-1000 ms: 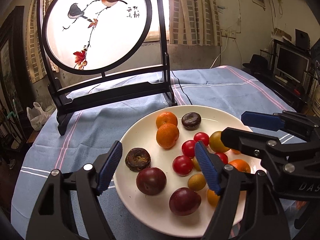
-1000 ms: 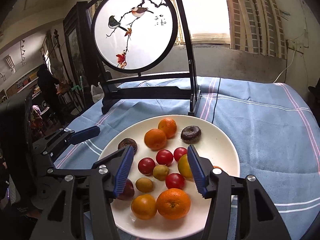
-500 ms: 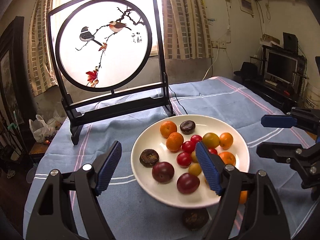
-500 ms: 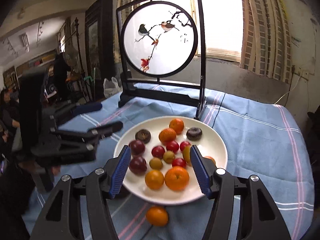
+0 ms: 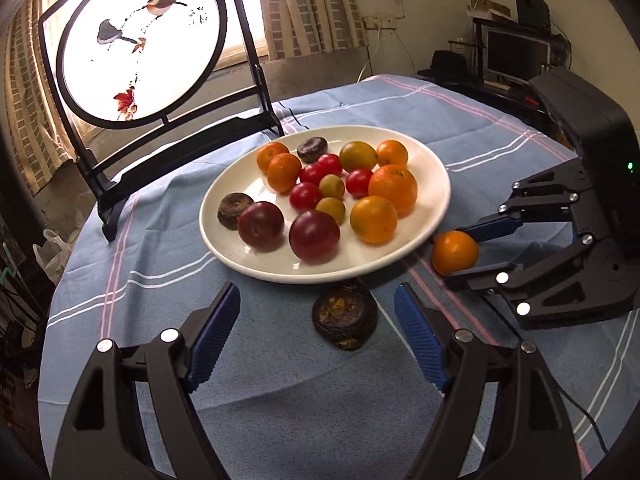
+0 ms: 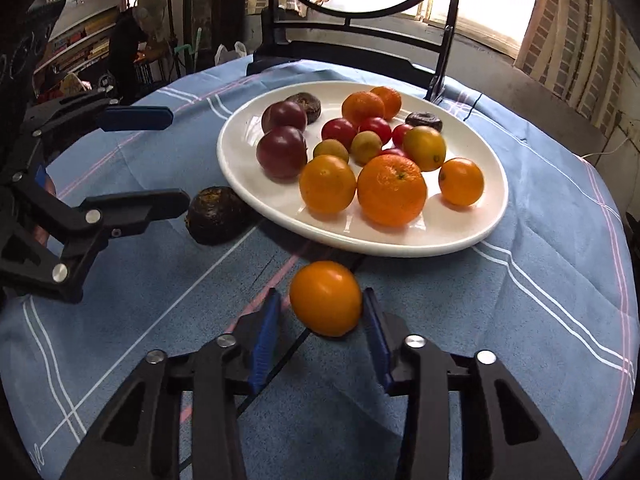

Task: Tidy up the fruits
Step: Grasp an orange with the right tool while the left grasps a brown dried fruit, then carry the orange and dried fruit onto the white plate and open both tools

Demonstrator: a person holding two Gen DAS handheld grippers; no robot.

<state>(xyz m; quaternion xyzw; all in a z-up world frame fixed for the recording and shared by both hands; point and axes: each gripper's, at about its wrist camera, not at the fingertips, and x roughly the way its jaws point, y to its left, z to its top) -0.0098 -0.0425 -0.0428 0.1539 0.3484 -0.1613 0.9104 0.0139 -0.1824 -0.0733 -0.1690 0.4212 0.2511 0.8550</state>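
Note:
A white plate (image 5: 276,271) (image 6: 404,249) holds several oranges, red tomatoes, dark plums and small yellow-green fruits. On the blue cloth in front of it lie a loose orange (image 6: 326,298) (image 5: 455,251) and a dark wrinkled fruit (image 5: 345,316) (image 6: 216,216). My right gripper (image 6: 320,295) (image 5: 456,257) has the loose orange between its fingertips. Its jaws are closing; the right pad touches the fruit and a thin gap shows on the left. My left gripper (image 5: 317,293) (image 6: 176,158) is open wide and still opening, with the dark fruit just ahead of its tips.
A black stand with a round painted bird screen (image 5: 140,44) rises behind the plate. The table is round, and its cloth edge drops off on every side. A desk with a monitor (image 5: 512,56) stands at the far right. A person (image 6: 128,48) is in the room behind.
Both grippers drew back from over the plate and sank toward the cloth. The loose orange and dark fruit came into view. The right jaws narrowed around the orange.

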